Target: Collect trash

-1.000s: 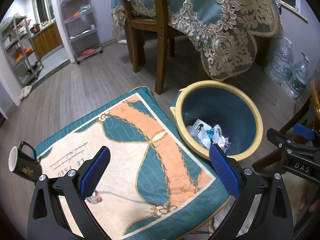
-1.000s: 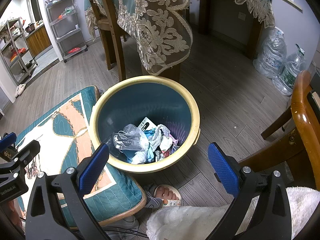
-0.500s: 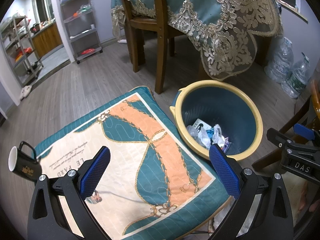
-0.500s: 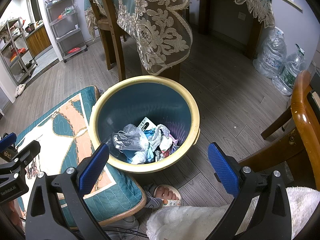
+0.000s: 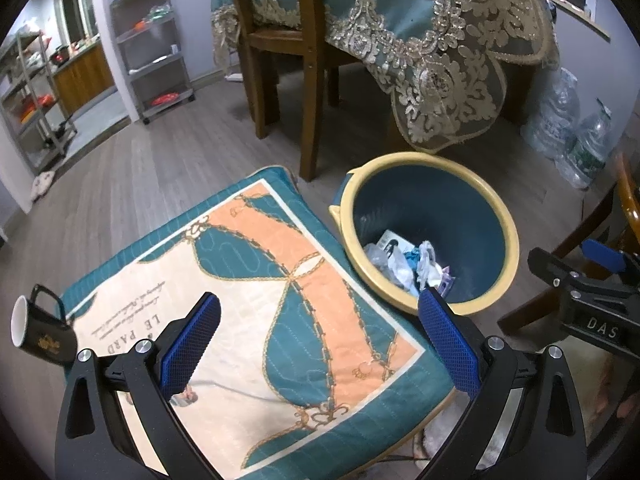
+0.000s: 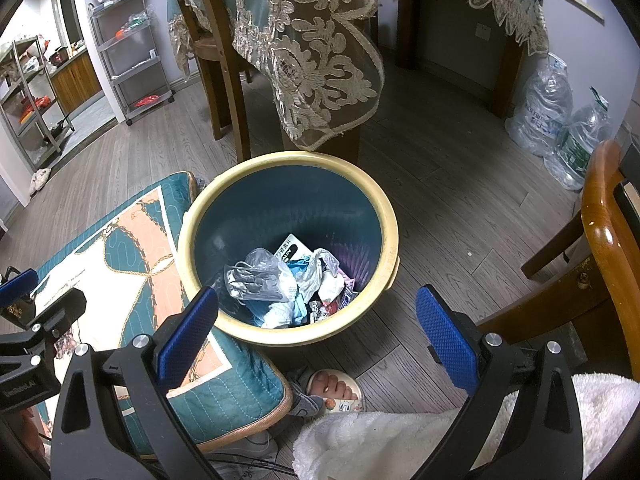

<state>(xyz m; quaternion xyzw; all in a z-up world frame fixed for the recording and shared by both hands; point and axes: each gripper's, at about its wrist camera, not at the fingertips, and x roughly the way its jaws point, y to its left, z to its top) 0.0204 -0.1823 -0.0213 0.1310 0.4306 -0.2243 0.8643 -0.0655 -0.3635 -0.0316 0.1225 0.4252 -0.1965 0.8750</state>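
A person is holding two black grippers with blue finger pads over a wooden floor (image 6: 440, 184). The left gripper (image 5: 320, 340) is hovering above a teal and peach quilted cushion (image 5: 256, 288) with its fingers spread wide and nothing between them. The right gripper (image 6: 316, 336) is likewise hanging released and empty, just above the near rim of a round bin (image 6: 384, 216), blue inside with a cream-yellow rim. The bin is sitting on the floor, touching the cushion's right edge, below the hanging corner of a lace-trimmed teal tablecloth (image 6: 320, 60). The trash (image 6: 288, 280) is lying at the bottom of the bin: crumpled clear and white plastic, bits of blue, and a printed card. A black mug (image 5: 40, 332) is lying tipped on its side at the cushion's left edge. A bare foot in a sandal (image 6: 336, 394) is showing on the floor just beside the bin's near side, next to white fleece fabric (image 6: 400, 440). Large clear water bottles (image 6: 556, 116) are standing on the floor at the far right.
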